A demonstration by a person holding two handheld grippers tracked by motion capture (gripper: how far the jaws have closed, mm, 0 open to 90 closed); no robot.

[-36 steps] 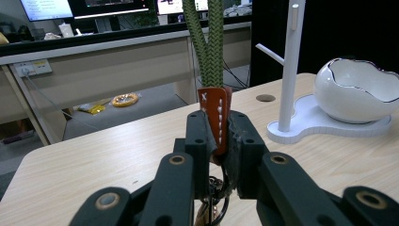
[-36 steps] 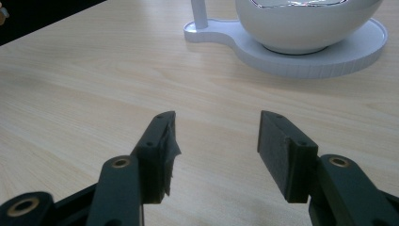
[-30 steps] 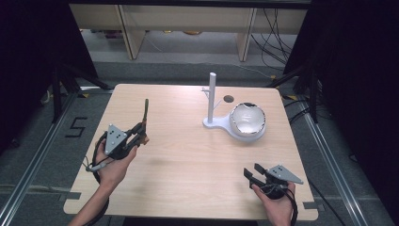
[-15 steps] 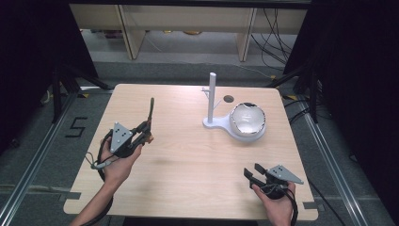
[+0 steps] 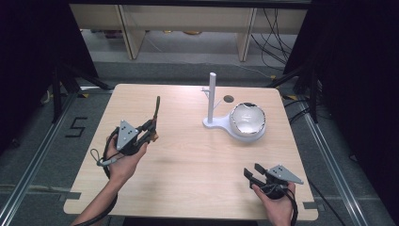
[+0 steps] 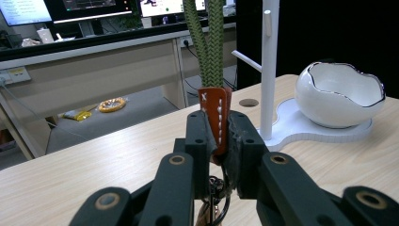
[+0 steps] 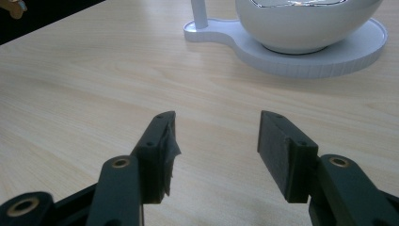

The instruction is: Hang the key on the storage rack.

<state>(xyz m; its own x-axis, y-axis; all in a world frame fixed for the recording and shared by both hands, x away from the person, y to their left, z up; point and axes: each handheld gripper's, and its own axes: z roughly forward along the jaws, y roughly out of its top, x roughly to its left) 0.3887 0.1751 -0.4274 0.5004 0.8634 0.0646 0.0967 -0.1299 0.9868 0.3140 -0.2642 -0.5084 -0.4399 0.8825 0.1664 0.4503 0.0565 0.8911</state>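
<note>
My left gripper [image 5: 149,132] is over the table's left half, shut on the orange leather tab [image 6: 214,107] of a key strap. The strap's green braided rope [image 5: 156,107] stands straight up from the jaws, and metal rings [image 6: 214,188] hang below them. The rope [image 6: 208,42] runs out of the top of the left gripper view. A white stand [image 5: 212,94] with side pegs rises at the back right, and a white bowl [image 5: 248,119] sits on its base [image 5: 212,125]. My right gripper [image 5: 254,172] rests near the front right edge, open with nothing between its jaws [image 7: 216,136].
A round hole [image 5: 228,99] lies in the tabletop just behind the stand. The bowl [image 7: 301,23] and the stand's base [image 7: 329,54] lie ahead of my right gripper. Desks with monitors [image 6: 94,7] stand beyond the table's far edge.
My left gripper has moved a little to the right, toward the stand, carrying the upright strap. The right gripper has stayed where it was.
</note>
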